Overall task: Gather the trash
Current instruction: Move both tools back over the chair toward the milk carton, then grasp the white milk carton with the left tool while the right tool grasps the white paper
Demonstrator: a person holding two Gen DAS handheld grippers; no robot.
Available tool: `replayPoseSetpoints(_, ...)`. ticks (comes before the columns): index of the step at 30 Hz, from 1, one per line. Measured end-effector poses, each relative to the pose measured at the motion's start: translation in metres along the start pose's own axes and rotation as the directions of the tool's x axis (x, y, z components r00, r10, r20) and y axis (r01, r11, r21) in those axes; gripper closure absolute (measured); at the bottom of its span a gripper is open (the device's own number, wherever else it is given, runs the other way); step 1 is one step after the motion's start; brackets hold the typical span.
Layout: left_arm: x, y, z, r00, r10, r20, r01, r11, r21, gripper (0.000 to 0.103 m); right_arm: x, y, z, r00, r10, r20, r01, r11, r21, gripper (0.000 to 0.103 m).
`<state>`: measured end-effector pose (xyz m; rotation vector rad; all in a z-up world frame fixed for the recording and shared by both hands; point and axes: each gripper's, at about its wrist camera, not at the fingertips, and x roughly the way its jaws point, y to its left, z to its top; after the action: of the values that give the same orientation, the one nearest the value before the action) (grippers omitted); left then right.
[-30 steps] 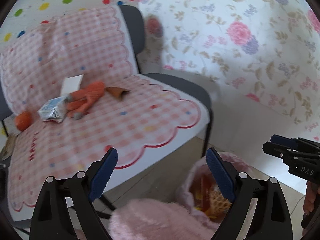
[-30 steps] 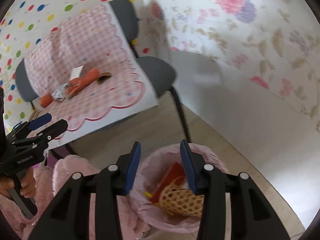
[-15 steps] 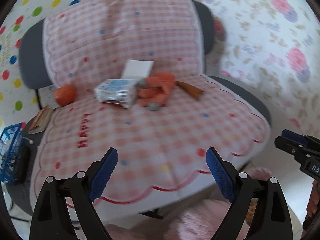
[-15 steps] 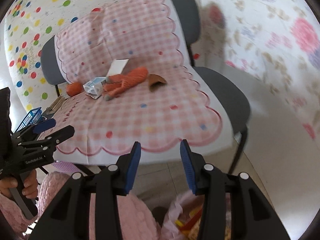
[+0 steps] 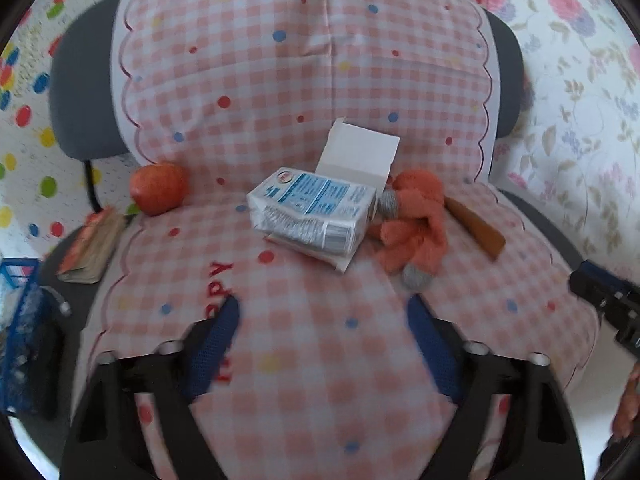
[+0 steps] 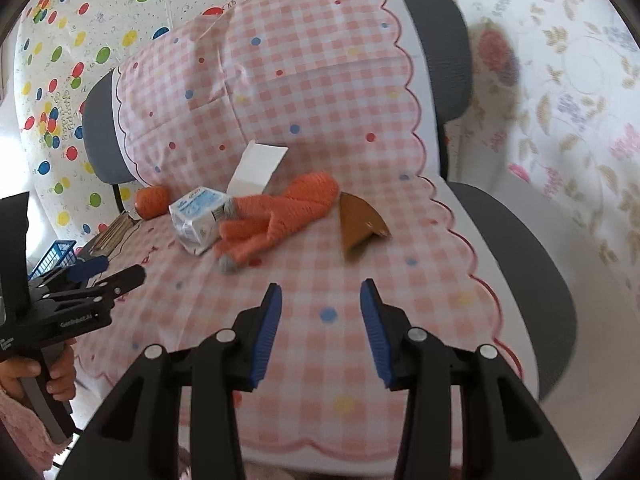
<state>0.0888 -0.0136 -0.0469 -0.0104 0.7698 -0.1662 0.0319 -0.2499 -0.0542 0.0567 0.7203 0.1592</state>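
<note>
Left wrist view: chair (image 5: 80, 92) draped in a pink checked cloth (image 5: 320, 340), clutter on the seat. Largest first: white open box (image 5: 360, 154) leaning against the backrest, blue-and-white carton (image 5: 312, 212) lying on its side in front of it, orange knitted glove (image 5: 416, 224) touching the carton's right end, brown wedge-shaped scrap (image 5: 476, 228) just beside the glove, orange fruit (image 5: 158, 188) off to the left, a worn book (image 5: 92, 248) at the seat edge.

Left gripper (image 5: 320, 328) hangs over the front of the seat, jaws wide apart, empty, roughly lined up on the carton. Right gripper (image 6: 320, 308) also empty, jaws apart but narrower, nearest the brown scrap (image 6: 360, 228).

Risks, as judgement:
- Loose cloth: jaws closing low could pinch it and drag everything on the seat.
- Carton and glove touch, so a wide grab could take the glove, which is likely not trash.
- Carton looks crumpled and soft; it may squash or slip out.
- Box only leans, so a nudge topples it.
- Scrap is thin and flat, hard to pinch without catching cloth.
- Fruit could roll off if the cloth shifts.
- Frames are motion-blurred, so aim is uncertain.
</note>
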Motion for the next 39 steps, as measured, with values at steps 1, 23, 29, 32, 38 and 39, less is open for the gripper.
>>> replayPoseSetpoints(1,0.007,0.0,0.005,1.0,-0.004,-0.009,0.004,1.0,-0.007,0.035,0.007,0.001,0.004,1.0,0.003,-0.005,-0.003,1.0,-0.004,0.064)
replayPoseSetpoints(23,0.066,0.055,0.036,0.958,0.271,-0.088,-0.275,0.961,-0.034,0.026,0.065,0.001,0.032,0.998,0.03,-0.052,-0.03,0.999,0.011,0.066)
replayPoseSetpoints(29,0.052,0.047,0.036,0.984,0.175,-0.034,-0.177,0.982,-0.063,0.012,0.07,0.008,0.037,0.998,0.039,-0.044,-0.039,0.999,0.005,0.066)
replayPoseSetpoints(32,0.058,0.018,0.046,0.983,0.185,-0.015,-0.185,0.983,0.002,0.011,0.072,0.008,0.042,0.999,0.033,-0.035,-0.033,0.999,0.011,0.059)
replayPoseSetpoints(38,0.091,-0.005,0.07,0.967,0.25,-0.048,-0.25,0.968,0.012,0.011,0.074,0.001,0.047,1.0,0.02,-0.024,-0.019,1.0,0.021,0.05)
replayPoseSetpoints(39,0.093,-0.006,0.072,0.966,0.254,-0.046,-0.254,0.967,0.01,0.011,0.075,0.0,0.047,0.999,0.019,-0.025,-0.019,1.0,0.024,0.05)
